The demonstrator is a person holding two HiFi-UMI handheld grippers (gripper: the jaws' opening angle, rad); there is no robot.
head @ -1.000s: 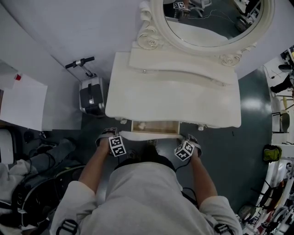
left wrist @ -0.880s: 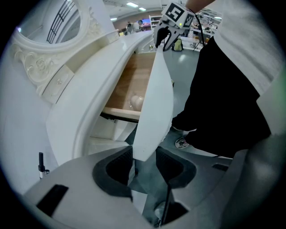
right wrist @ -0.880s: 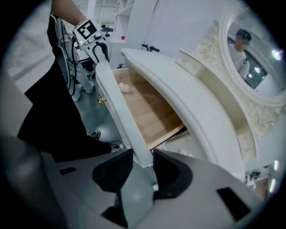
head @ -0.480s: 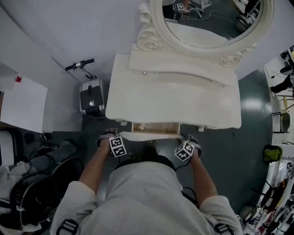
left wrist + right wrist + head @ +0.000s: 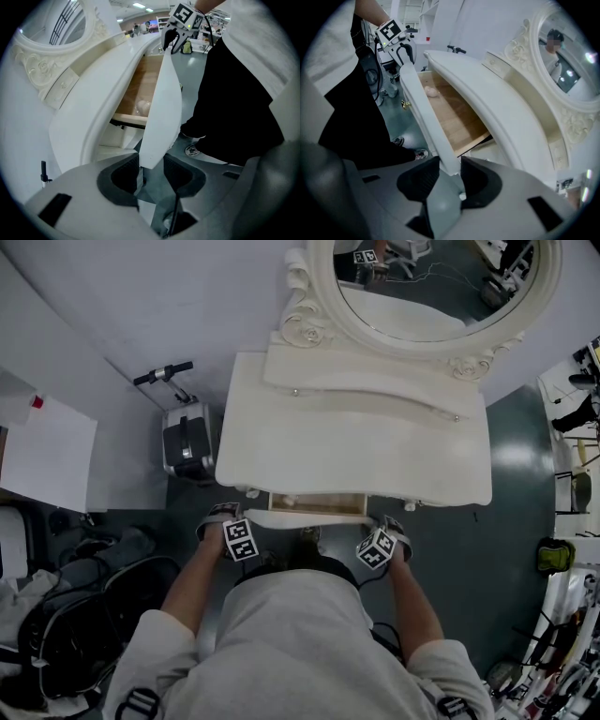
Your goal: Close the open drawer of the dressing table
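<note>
Standing at the front edge of the desk (image 5: 356, 451), the person is seen from above, one tool in each hand. The drawer (image 5: 317, 502) is found under that front edge, left of its middle, pulled part-way out. A strip of its wooden floor is exposed between the desk edge and the drawer front (image 5: 317, 517).

Left gripper (image 5: 218, 514): set at the left end of the drawer front, pointed steeply down. In the left gripper view the white panel is taken between the jaws, with both pads apparently pressed on it. They are clenched on the panel, not released.

Right gripper (image 5: 390, 522): set at the right end in the same way. In the right gripper view the panel end is wedged between the pads, so these jaws are also judged to be grasping the drawer front.

A small pale thing (image 5: 431, 92) is noted inside the drawer near its left end; what it is cannot be told. A small brass knob (image 5: 403, 104) on the outer face is left untouched.

Reason for the hold, as judged: both ends are taken rather than the knob so that the push is shared evenly and the drawer is kept square. The task is not yet done; an inward push toward the mirror (image 5: 431, 296) is called for. Risk: uneven pressure could skew the drawer and jam it.
</note>
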